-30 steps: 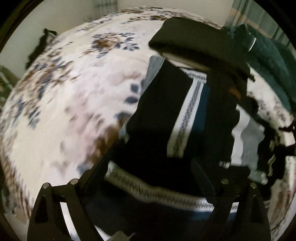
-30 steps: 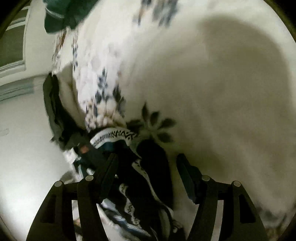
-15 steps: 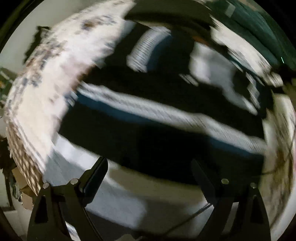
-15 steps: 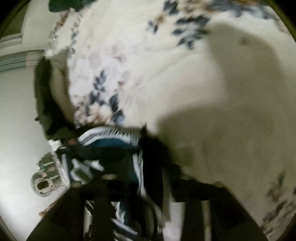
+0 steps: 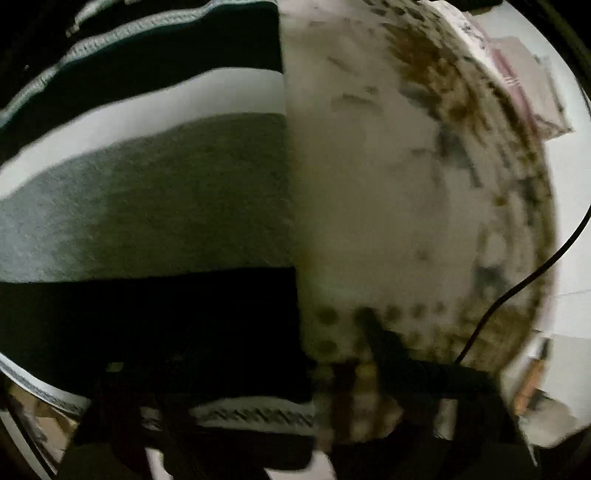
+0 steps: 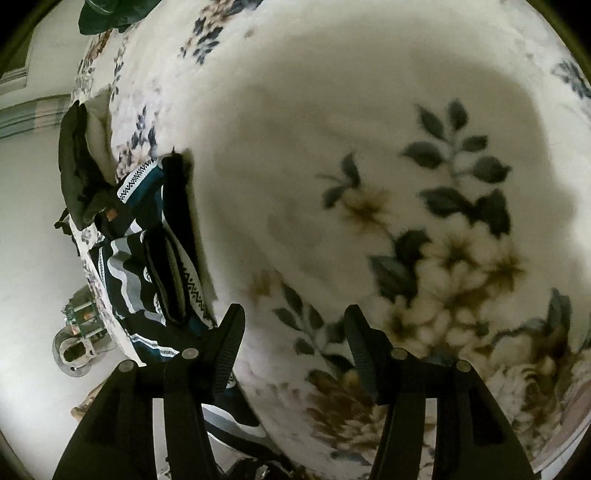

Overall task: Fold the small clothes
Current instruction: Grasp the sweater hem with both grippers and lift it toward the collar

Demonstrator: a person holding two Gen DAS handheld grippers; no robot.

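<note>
A striped garment [image 5: 147,192] with black, white and grey bands and a patterned hem lies flat on the floral blanket [image 5: 388,184], its straight edge running down the middle of the blurred left wrist view. My left gripper [image 5: 258,369] hangs over that hem with its jaws closing. One finger [image 5: 388,343] stands on the blanket beside the cloth edge; the other is lost against the black cloth. In the right wrist view, the bunched striped clothes [image 6: 159,258] lie at the blanket's left edge. My right gripper [image 6: 293,328] is open over bare blanket [image 6: 332,129], with nothing between its fingers.
A black cable [image 5: 517,288] crosses the blanket's border onto pale floor. A dark garment [image 6: 77,166] and a green one [image 6: 107,14] lie at the blanket's left and top edges. A round metal object [image 6: 77,343] stands on the floor beyond the edge.
The left view swung from the middle of the striped garment to its side edge and hem. My right gripper left the striped cloth that was between its fingers and moved out over bare blanket.
</note>
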